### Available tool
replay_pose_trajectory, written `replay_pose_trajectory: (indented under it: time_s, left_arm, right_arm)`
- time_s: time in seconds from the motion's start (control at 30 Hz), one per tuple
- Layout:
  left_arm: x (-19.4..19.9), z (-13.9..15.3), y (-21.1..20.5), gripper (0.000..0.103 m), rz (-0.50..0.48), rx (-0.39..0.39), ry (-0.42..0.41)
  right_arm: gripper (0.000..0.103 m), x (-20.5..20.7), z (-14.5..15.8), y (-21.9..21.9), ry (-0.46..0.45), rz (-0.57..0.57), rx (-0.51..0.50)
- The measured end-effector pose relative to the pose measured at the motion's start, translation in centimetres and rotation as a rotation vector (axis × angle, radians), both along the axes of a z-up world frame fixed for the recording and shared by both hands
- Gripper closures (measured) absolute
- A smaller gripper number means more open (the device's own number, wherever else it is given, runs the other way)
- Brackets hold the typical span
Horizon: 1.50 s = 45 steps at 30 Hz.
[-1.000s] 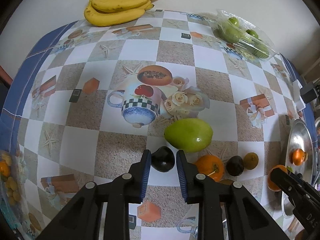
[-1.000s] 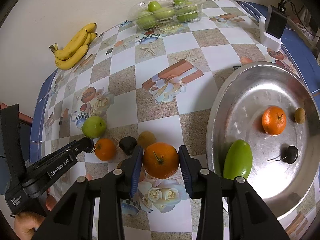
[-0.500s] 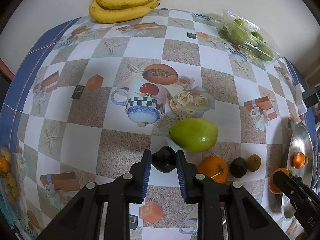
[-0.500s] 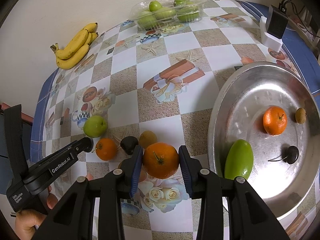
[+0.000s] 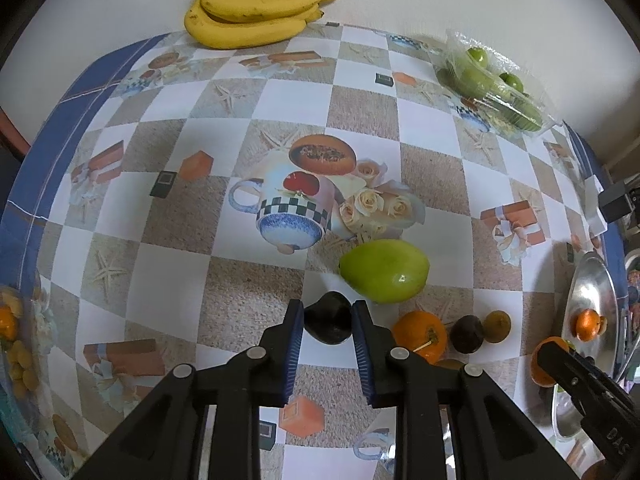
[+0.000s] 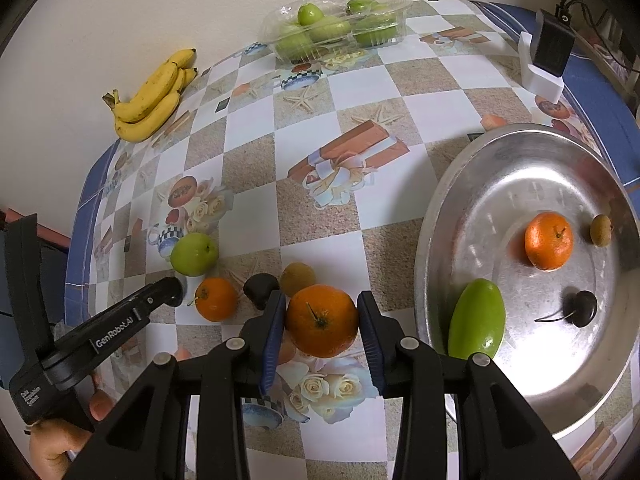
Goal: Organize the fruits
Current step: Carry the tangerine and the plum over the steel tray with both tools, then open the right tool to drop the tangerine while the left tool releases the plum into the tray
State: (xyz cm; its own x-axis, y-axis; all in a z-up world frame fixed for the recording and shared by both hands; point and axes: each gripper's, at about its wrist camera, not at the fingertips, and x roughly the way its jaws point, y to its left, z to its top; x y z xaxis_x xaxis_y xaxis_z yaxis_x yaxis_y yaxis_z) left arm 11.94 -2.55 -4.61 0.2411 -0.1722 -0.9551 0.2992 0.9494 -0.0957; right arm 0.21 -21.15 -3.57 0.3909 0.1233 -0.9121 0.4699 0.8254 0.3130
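Observation:
My left gripper [image 5: 327,322] is shut on a small black fruit [image 5: 329,317] low over the table, just in front of a green mango [image 5: 385,277]. An orange [image 5: 420,335], a dark fruit [image 5: 466,334] and a brown fruit [image 5: 497,326] lie to its right. My right gripper [image 6: 322,322] is shut on an orange [image 6: 322,321], held left of the steel tray [image 6: 452,200]. The tray holds a green mango [image 6: 476,326], an orange [image 6: 548,240], a black fruit [image 6: 583,308] and a small brown fruit [image 6: 601,230].
A bunch of bananas [image 5: 252,16] lies at the far edge by the wall. A clear plastic box of green fruits [image 6: 340,26] stands at the back. A black charger on a white block [image 6: 546,60] sits at the back right. A bowl of fruit [image 5: 12,340] shows at the left edge.
The left gripper has edged forward with the black fruit between its jaws. The right gripper with the orange has barely moved.

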Motion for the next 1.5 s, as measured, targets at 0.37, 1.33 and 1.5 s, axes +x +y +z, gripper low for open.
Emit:
replay_pose_trajectory:
  time_s: [0.37,1.33,1.5]
  left_arm:
    - [-0.8,2.6,-0.4,0.076,-0.002,-0.030,-0.042]
    - [-10.4,7.4,-14.6,0.076,-0.359,-0.062,-0.157]
    - [-12.6,6.8,-17.9,0.076,-0.454,-0.093,-0.145]
  right_arm:
    - [0.065,-0.6,0.3,-0.7,0.003,-0.019,0.002]
    - [0.065,-9.0,1.0,-13.4,0.029,-0.375,-0.025]
    - [0.065,-10.3,1.1,-15.0,0.028,-0.421,-0.029]
